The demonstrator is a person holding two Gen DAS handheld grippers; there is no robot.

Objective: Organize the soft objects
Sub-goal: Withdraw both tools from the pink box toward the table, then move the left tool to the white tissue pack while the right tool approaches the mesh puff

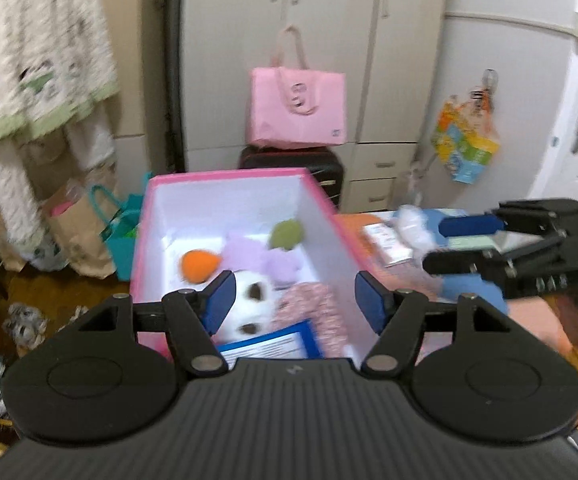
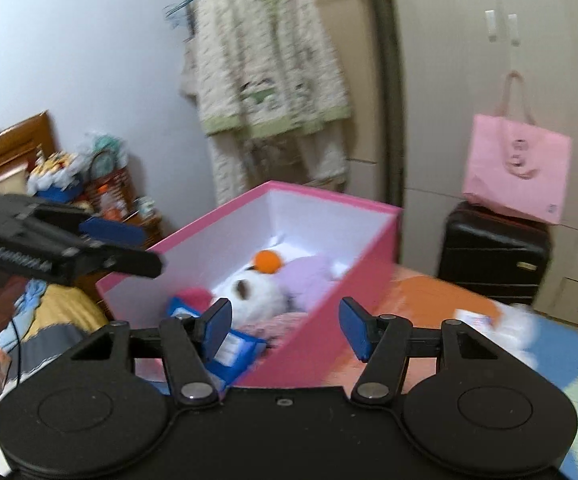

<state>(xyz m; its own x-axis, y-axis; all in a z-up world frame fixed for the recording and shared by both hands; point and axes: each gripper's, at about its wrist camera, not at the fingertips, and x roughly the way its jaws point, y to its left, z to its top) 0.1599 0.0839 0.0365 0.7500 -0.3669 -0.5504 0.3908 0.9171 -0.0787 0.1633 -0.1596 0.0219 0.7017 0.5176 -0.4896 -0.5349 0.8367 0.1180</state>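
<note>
**Pink box of soft toys between two empty grippers**

A pale wardrobe with handled doors fills the upper centre of the left wrist view. On a hanger at the upper left of that frame hangs a cream garment with green trim. Below the wardrobe stands a black hard-shell suitcase, and a pink paper carrier bag rests on top of it.

The pink cardboard box with a white inside sits in the middle of both views, on a bed cover with orange patches. Inside it lie the soft things: a white plush toy with brown spots, a lilac plush piece behind it, an orange ball-shaped piece, a small green one and a pink speckled fabric. A blue-edged printed card lies at the near end of the box.

Outside the box, at centre right of the left wrist frame, a white fluffy item lies on the cover, blurred.

The left gripper hangs over the near end of the box, its jaws spread with nothing between them. The right gripper is above the box's near wall, jaws likewise apart and empty. No obstacle lies between either gripper and the open box.
</note>
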